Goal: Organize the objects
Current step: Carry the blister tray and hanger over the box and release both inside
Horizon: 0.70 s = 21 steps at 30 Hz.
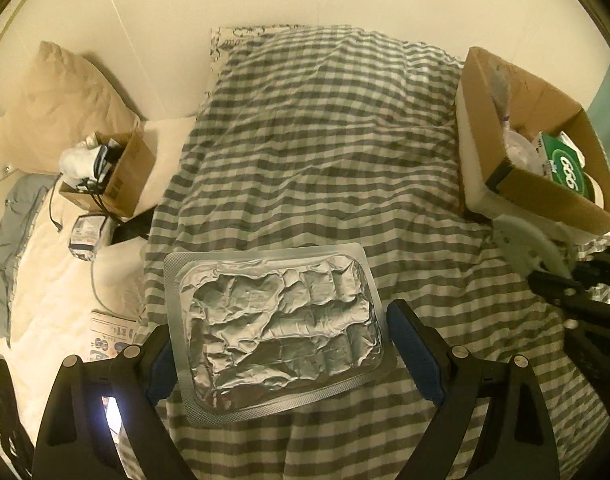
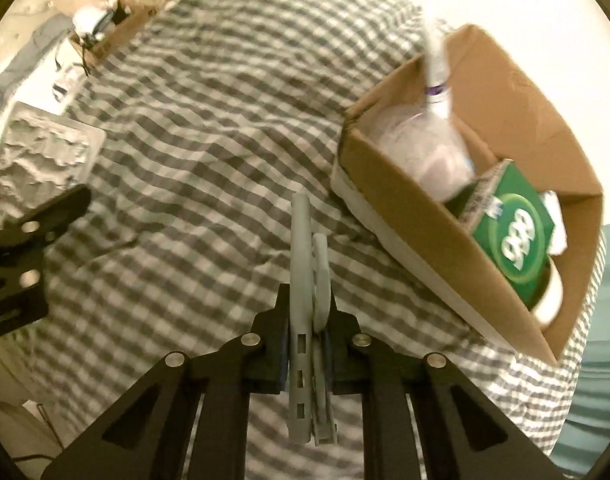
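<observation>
A crinkled silver foil blister pack (image 1: 277,328) lies on the grey-and-white checked bedspread (image 1: 325,152). My left gripper (image 1: 281,354) is open, its blue-padded fingers on either side of the pack, not closed on it. My right gripper (image 2: 305,344) is shut on a flat grey plastic tool (image 2: 305,280) held edge-on above the bedspread, left of a large cardboard box (image 2: 405,208). That tool also shows in the left wrist view (image 1: 525,244), beside the large box (image 1: 545,196). The foil pack shows at the left of the right wrist view (image 2: 41,156).
The large box holds a green packet (image 2: 513,236), a clear bottle (image 2: 437,128) and tape. A small cardboard box (image 1: 117,176) with cables and white items sits on the white bedding at left, by a pillow (image 1: 65,92), a charger (image 1: 87,236) and printed packets (image 1: 109,332).
</observation>
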Each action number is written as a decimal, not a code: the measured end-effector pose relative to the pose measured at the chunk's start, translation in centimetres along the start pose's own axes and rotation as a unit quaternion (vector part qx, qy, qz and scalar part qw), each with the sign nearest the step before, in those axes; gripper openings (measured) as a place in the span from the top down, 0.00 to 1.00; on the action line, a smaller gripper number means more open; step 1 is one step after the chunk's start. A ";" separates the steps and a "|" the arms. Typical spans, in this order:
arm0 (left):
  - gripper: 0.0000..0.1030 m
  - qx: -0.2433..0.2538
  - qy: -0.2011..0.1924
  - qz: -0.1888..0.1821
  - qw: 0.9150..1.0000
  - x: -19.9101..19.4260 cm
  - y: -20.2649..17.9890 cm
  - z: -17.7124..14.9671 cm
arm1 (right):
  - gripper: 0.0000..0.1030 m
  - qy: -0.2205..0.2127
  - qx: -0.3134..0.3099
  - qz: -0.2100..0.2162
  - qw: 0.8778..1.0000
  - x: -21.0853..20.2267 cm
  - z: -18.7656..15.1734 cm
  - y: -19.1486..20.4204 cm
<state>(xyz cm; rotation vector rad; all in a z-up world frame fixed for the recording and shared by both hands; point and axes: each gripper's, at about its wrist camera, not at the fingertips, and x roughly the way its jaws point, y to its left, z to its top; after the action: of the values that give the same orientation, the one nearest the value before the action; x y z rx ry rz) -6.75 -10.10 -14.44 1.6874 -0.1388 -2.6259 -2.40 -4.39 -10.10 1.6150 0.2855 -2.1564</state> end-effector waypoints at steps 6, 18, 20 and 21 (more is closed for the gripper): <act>0.09 -0.001 -0.029 -0.017 0.999 -3.5 -1.7 0.2 | 0.88 -0.051 0.032 0.003 0.998 -4.7 -2.4 -2.4; 0.09 0.035 -0.109 -0.079 0.990 -12.5 -7.7 4.2 | 0.88 -0.178 0.122 -0.010 0.976 -14.4 -5.3 -8.7; 0.09 0.043 -0.115 -0.101 0.987 -13.5 -9.2 5.5 | 0.88 -0.195 0.135 -0.021 0.971 -15.7 -5.6 -9.9; 0.09 0.051 -0.121 -0.102 0.986 -13.9 -9.9 6.0 | 0.88 -0.201 0.142 -0.022 0.969 -16.2 -5.8 -10.5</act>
<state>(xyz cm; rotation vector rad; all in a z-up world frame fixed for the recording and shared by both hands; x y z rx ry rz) -6.13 1.04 -0.22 1.4760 -0.1104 -3.0202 1.57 10.75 2.61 1.2683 -0.1197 -2.5860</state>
